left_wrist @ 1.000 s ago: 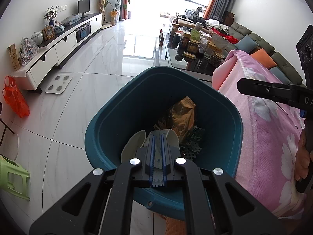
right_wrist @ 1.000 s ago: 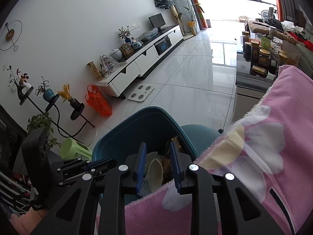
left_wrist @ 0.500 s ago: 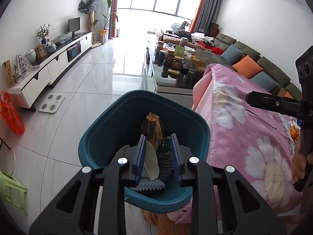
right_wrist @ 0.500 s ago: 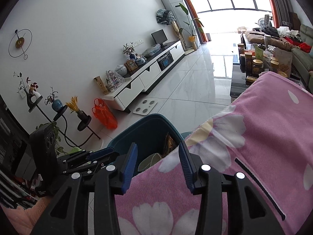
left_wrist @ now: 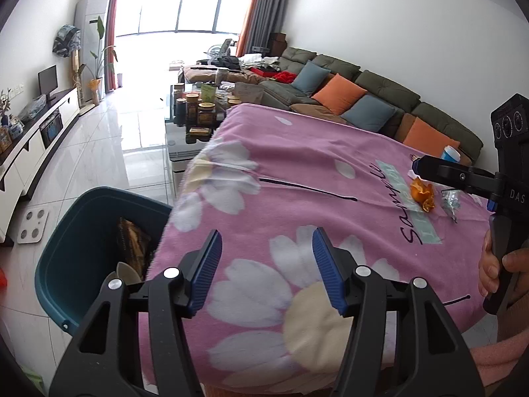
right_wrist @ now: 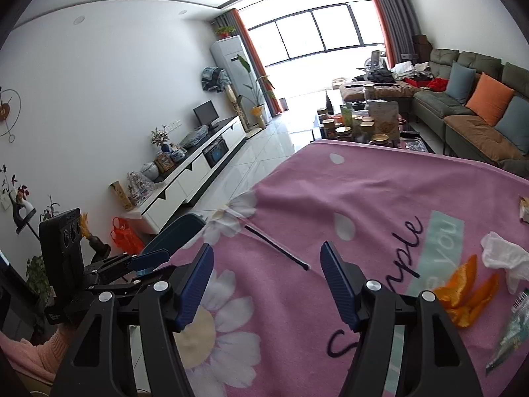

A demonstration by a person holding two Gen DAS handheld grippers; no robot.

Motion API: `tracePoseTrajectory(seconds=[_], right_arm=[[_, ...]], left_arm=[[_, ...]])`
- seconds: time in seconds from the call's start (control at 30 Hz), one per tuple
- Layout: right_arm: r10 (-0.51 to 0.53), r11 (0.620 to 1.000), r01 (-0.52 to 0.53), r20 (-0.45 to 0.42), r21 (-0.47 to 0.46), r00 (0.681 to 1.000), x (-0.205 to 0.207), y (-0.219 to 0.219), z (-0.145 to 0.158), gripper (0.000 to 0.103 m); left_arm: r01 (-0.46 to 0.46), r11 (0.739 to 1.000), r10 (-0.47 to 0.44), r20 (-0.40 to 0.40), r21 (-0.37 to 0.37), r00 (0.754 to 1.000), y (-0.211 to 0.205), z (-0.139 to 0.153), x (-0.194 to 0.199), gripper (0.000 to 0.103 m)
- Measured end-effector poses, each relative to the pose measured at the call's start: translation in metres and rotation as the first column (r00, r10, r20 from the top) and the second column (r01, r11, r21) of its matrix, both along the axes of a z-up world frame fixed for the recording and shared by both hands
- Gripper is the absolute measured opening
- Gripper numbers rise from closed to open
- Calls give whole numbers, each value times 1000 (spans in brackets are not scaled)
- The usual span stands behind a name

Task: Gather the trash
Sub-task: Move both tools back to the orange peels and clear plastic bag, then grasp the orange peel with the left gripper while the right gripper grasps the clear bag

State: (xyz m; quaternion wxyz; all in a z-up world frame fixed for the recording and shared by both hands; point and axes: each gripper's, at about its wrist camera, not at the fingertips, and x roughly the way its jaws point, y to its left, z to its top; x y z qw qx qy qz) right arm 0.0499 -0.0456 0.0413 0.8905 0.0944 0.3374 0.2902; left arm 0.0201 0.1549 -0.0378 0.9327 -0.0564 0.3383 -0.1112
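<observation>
Pink flowered blanket [right_wrist: 330,198] covers the table; trash lies toward its right side. Orange peel [right_wrist: 469,287], curled in bright strips, sits just right of the right gripper [right_wrist: 266,279], beside a crumpled white tissue [right_wrist: 502,258] and a foil wrapper [right_wrist: 510,327]. The right gripper is nearer; the left gripper [left_wrist: 266,264] is well apart, near the teal bin [left_wrist: 82,218] holding earlier trash. Both grippers are spread wide, holding nothing.
</observation>
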Motion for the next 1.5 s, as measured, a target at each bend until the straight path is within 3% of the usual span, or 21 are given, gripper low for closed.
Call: tracePoseTrajectory(seconds=[0.27,0.57,0.77,1.13,1.2,1.37,1.5], right_arm=[[-246,969,246,3,-27,969,-14,-90,-9,65],[-411,911,410,-27,-45,911,-22,-158,-28,65],[-438,899,435,-83,-49,895,-23,-178,-49,65],[-408,912,409,-140,-27,902,-18,-181,-62,62],[-402,915,404,-150,-23,903,-17,-183,-63,59],[-386,921,389,-170,-15,907,-16,-180,-66,38],[-388,919,394,-178,0,905,-18,-185,-67,35]], left_arm=[[174,985,-174,-6,4,985,-81,1,19,56],[313,950,-313,-15,-4,950,-154,2,45,56],[391,920,-391,-50,-7,919,-200,-5,62,55],[457,889,-458,-141,-41,878,-251,-21,93,49],[465,883,-468,-162,-56,869,-256,-25,98,48],[468,879,-477,-198,-93,856,-265,-34,112,40],[463,880,-475,-203,-108,856,-268,-35,116,39]])
